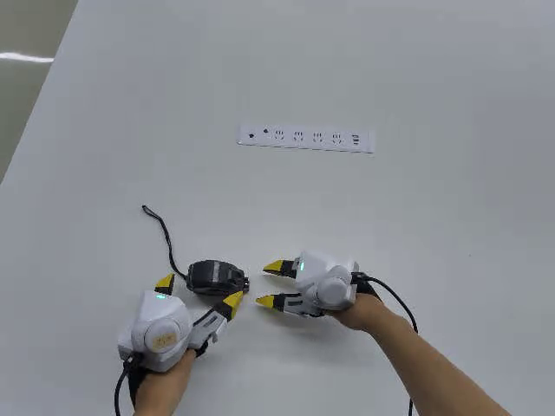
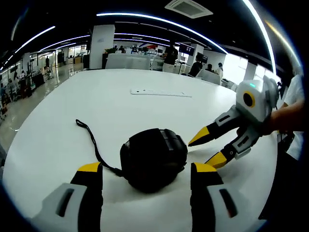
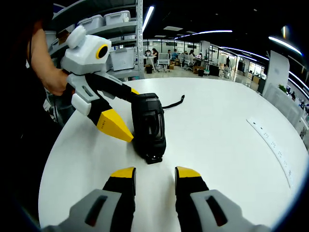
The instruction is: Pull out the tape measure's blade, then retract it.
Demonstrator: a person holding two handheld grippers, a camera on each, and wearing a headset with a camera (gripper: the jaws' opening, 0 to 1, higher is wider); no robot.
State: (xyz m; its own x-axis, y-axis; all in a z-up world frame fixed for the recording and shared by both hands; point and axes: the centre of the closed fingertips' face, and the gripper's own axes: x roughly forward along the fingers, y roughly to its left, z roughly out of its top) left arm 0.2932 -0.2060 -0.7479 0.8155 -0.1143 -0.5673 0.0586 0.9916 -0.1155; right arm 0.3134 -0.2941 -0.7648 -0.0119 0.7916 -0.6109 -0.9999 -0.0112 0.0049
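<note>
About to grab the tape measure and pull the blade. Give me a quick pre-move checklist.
1. Left gripper open, jaws either side of the tape measure: ok.
2. Left gripper clamped on it: not ok, not closed.
3. Right gripper open, aimed at its end: ok.
4. Blade tip located: cannot tell.
5. Power strip well away from the work: ok.

You are working in a large open-plan office or lab hall. Evidence: a wide white bench (image 1: 434, 69) carrying a power strip (image 1: 305, 138), long ceiling light strips (image 2: 159, 20), a ceiling air vent (image 2: 188, 7), storage bins (image 3: 107, 18) on shelving, and occupied desks (image 2: 126, 61) beyond.
</note>
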